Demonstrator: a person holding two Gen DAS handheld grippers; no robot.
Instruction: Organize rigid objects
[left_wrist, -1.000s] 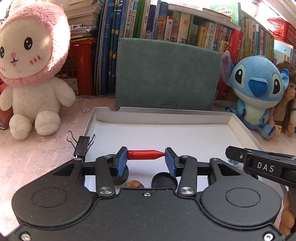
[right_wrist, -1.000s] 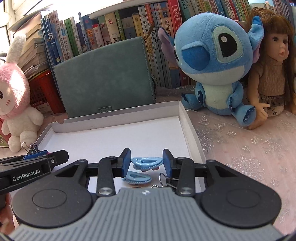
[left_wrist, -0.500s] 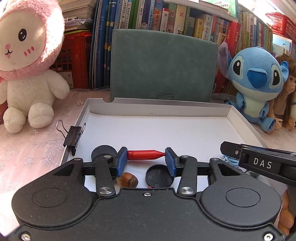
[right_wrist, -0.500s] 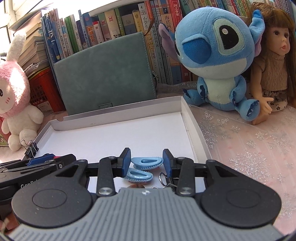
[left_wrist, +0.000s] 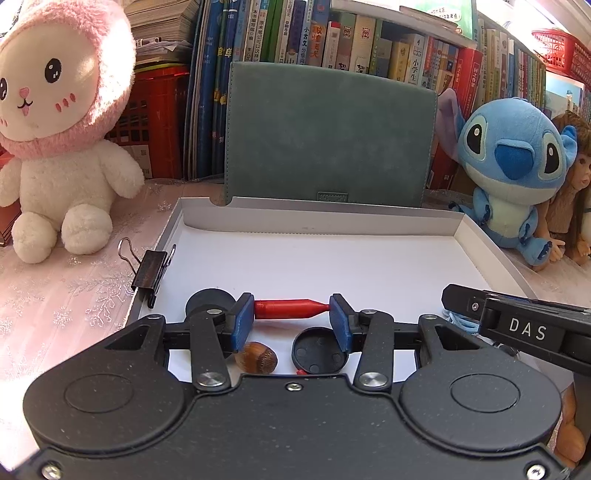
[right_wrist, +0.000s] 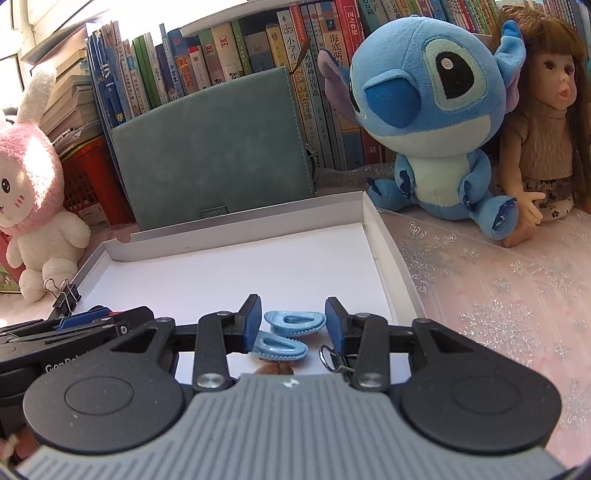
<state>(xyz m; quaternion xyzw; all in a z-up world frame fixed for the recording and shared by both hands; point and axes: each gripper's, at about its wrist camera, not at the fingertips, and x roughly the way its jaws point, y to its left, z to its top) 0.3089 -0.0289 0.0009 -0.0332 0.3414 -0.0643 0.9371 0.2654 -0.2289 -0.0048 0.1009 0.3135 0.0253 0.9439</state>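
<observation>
Left gripper (left_wrist: 291, 320): clamping the small red plastic pen-cap-shaped piece (left_wrist: 290, 308) end to end, carrying it over the white cardboard tray (left_wrist: 369, 266).
Right gripper (right_wrist: 293, 323): jaws standing part-open around the upper light-blue plastic clip (right_wrist: 294, 322), not yet pinching it.

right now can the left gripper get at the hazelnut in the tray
Probably not yet: the left gripper is shut on the red cap, so it is occupied. The hazelnut lies uncovered just below its left finger.

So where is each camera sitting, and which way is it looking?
Left wrist: sits on the left gripper, looking forward over the white tray toward the bookshelf; its fingers pinch a red piece, and the right gripper's side shows.
Right wrist: sits on the right gripper, facing the same way; blue clips lie between its open fingers.
Both show the tray, green folder and blue plush.
</observation>
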